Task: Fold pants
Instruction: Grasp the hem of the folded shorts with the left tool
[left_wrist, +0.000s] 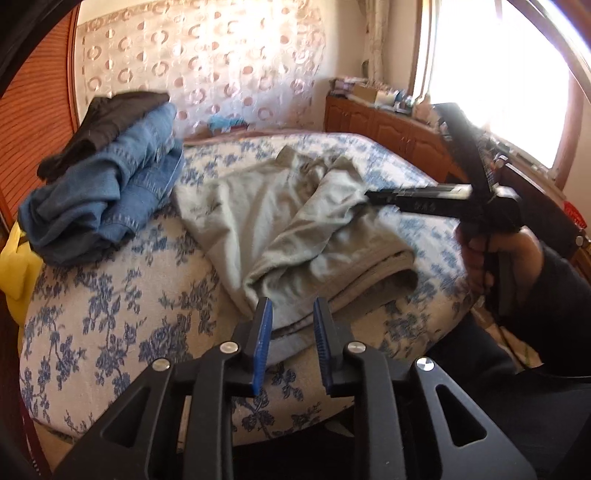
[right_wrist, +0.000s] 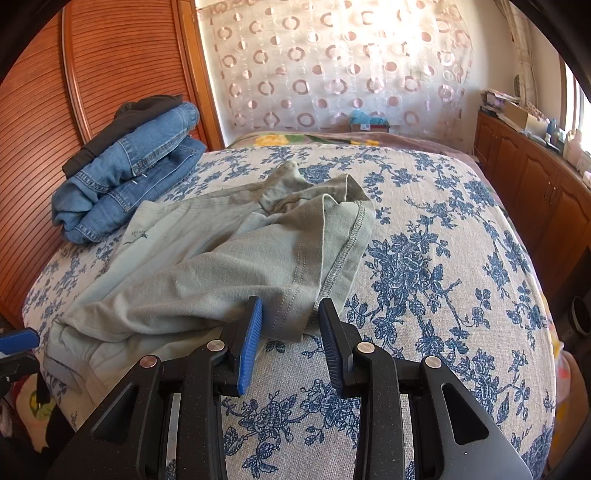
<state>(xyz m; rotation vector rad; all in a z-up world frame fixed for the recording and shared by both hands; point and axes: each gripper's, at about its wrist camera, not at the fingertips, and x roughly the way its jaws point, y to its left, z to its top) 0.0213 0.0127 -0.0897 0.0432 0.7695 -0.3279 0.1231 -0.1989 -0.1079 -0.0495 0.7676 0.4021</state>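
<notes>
Folding the green pants on the bed

My left tongs (left_wrist: 291, 325) and right tongs (right_wrist: 290, 325) are a little open, holding nothing. The pants (right_wrist: 221, 266) lie rumpled; I should grab corners, then pull smooth.

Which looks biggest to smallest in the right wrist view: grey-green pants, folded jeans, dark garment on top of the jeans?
1. grey-green pants, though they lie nearer the camera, which enlarges them.
2. folded jeans.
3. dark garment, mostly hidden behind the jeans, so its real size is unsure.
</notes>
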